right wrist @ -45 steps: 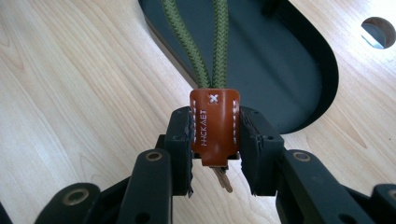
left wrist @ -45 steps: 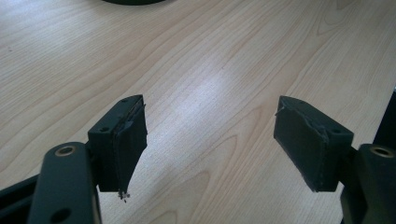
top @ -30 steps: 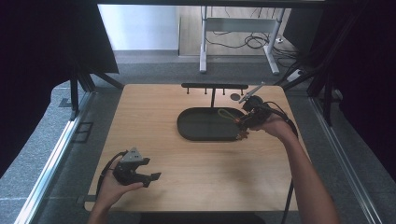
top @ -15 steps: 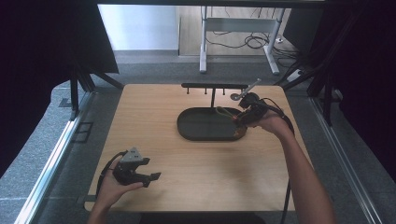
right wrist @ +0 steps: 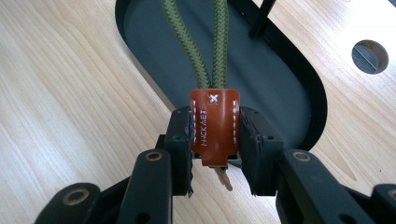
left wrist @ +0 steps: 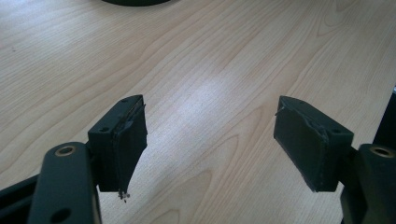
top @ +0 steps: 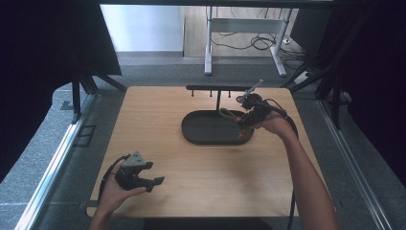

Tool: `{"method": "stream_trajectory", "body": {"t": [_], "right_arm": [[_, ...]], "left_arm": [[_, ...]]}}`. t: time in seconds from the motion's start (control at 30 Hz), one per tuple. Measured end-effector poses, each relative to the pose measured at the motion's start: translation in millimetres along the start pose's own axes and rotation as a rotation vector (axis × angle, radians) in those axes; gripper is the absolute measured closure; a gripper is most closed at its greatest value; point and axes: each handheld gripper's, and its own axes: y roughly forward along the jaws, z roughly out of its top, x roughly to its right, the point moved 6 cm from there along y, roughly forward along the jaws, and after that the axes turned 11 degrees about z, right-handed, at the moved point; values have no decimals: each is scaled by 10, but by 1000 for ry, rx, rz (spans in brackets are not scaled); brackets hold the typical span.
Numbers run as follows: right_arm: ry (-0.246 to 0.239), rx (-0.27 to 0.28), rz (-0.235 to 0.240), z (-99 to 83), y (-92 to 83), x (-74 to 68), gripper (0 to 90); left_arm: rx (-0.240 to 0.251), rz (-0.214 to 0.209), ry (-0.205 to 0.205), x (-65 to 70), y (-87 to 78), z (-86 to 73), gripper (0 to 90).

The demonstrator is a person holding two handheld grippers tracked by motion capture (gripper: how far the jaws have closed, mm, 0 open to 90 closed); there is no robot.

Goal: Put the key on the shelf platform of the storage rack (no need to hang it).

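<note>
Green cord loop runs straight out from the right tongs, clamped on its brown leather tab, over the dark tray's right end, while the left tongs wait wide and empty, near-left on the worktop.

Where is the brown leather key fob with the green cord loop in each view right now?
High view: key fob right of centre, in the right gripper over the tray's right end.
Right gripper view: centre, clamped between the jaws.
Left gripper view: not in it.
Shared landmark: the dark oval tray.
</note>
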Motion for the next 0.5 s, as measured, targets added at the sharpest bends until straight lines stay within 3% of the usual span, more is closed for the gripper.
{"method": "stream_trajectory", "body": {"t": [0.5], "right_arm": [[13,-17,5,135,168,155,665]], "left_arm": [[-5,-5,-1,-11,21,-11,260]]}}
